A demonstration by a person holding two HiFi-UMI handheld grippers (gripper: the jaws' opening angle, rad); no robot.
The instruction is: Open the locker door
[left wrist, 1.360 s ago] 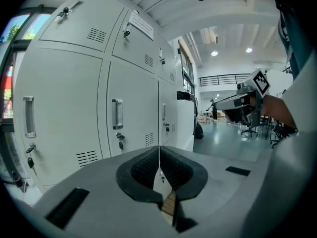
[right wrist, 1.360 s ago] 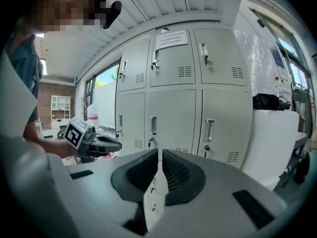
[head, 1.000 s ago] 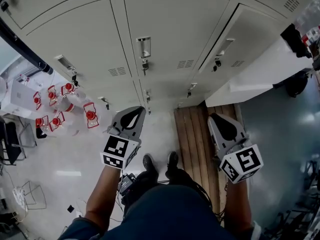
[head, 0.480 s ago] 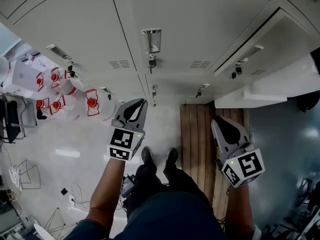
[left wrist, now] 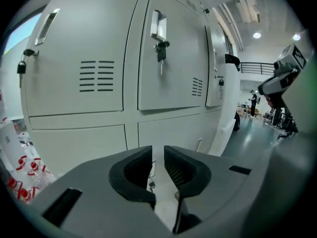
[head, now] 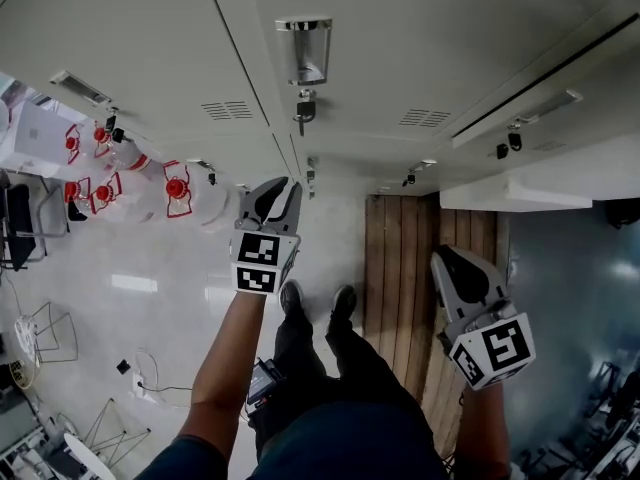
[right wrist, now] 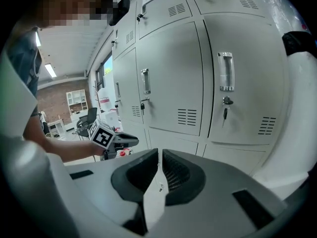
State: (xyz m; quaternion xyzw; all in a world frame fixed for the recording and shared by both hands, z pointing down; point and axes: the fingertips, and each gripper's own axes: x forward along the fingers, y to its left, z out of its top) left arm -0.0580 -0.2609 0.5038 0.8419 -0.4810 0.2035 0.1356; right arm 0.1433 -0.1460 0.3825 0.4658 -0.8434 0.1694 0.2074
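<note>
Below the door [head: 400, 58] handle [head: 307, 53], approach step: left gripper [head: 280, 183] jaws just opened narrowly, empty; right gripper [head: 447, 256] jaws together. Next: grip the handle.

Lockers [head: 400, 58] ahead, bottles [head: 178, 190] on floor [head: 150, 298] at left, wooden boards [head: 400, 268] at right, shoes [head: 293, 298] between

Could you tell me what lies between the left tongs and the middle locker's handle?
Only open air up to the handle, as the left gripper view shows. The left tongs have just been opening, nothing between their jaws.
</note>
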